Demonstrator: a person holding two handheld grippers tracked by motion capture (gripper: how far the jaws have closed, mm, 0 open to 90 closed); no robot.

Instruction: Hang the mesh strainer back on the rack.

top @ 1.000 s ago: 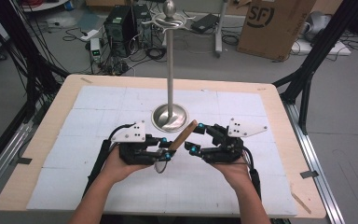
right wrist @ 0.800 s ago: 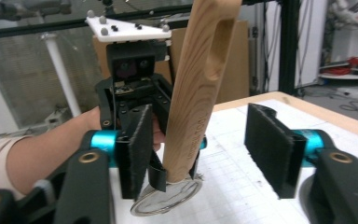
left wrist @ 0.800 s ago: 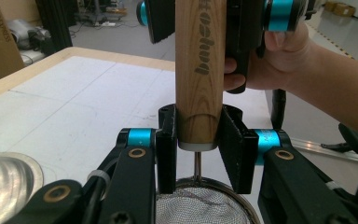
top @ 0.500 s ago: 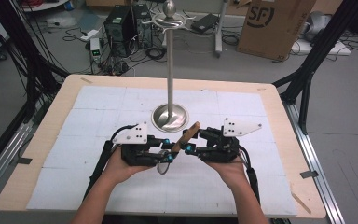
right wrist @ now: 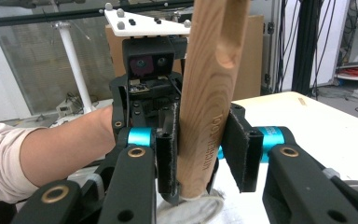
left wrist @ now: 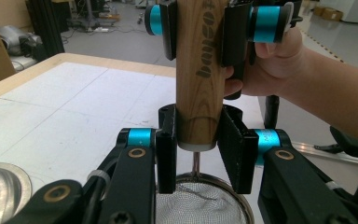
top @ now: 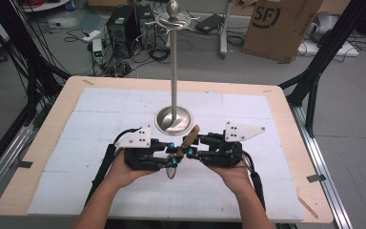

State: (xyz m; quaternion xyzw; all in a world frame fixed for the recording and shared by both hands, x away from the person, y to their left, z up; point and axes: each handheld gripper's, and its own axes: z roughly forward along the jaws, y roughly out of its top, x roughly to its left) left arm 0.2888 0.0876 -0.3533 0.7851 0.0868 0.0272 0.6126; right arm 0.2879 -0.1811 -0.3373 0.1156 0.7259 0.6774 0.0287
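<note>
I see a matt wooden handle [left wrist: 200, 79], fine metal mesh [left wrist: 200, 205], a polished steel stand base [top: 173, 119], and a pale wood-edged surface [top: 286, 102].

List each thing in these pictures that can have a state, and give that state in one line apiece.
Strainer: held off the table by its wooden handle, mesh end low.
Left gripper: shut on the handle's lower end.
Right gripper: jaws just closing, now shut on the handle.
Metal stand: upright on the table, hooks bare.
</note>
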